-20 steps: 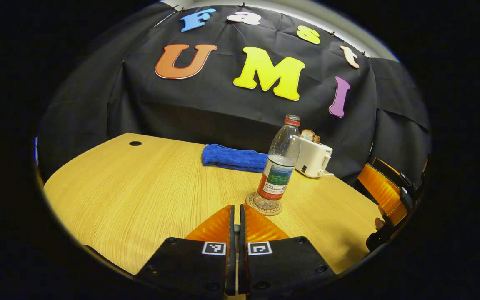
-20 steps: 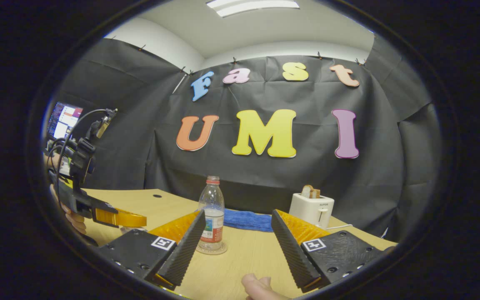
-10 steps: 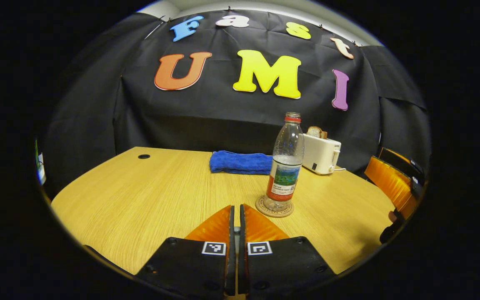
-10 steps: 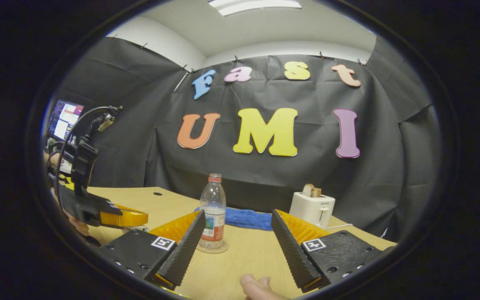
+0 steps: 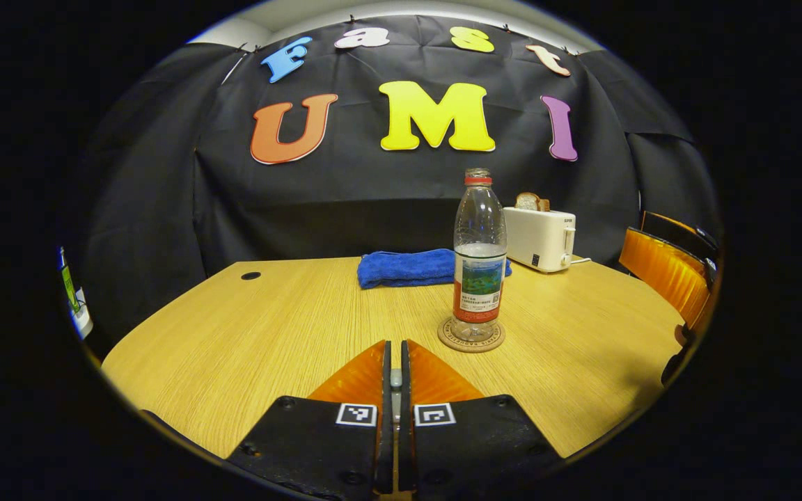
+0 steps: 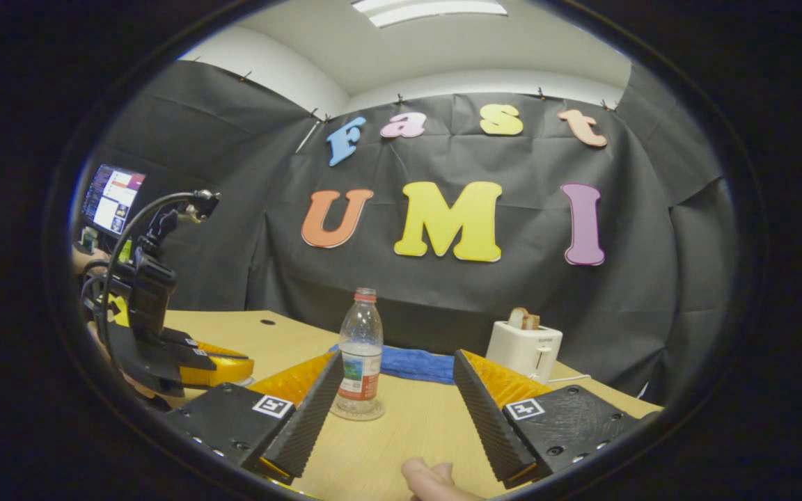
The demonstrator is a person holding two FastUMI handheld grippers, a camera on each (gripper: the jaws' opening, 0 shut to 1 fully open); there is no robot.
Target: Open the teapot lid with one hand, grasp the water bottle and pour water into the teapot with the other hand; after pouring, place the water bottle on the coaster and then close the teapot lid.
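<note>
In the left gripper view, your left gripper [image 5: 392, 348] has its fingers closed together with only a thin slit between them; a small pale bit shows in that slit, and I cannot tell what it is. The water bottle [image 5: 479, 257] stands upright on the coaster [image 5: 471, 336], ahead and a little to the right of those fingertips, its long axis vertical and its cap off. Your right gripper [image 5: 665, 278] sits at the far right edge, well apart from the bottle.

In the right gripper view, your right gripper [image 6: 394, 369] is spread wide and holds nothing. The bottle [image 6: 360, 351] on the coaster [image 6: 357, 412] lies ahead, toward its left finger (not centred in the gap). The left gripper [image 6: 223, 362] hangs low at the left. The teapot isn't clearly visible, so judging by the task, the lid is what's left to settle.
</note>
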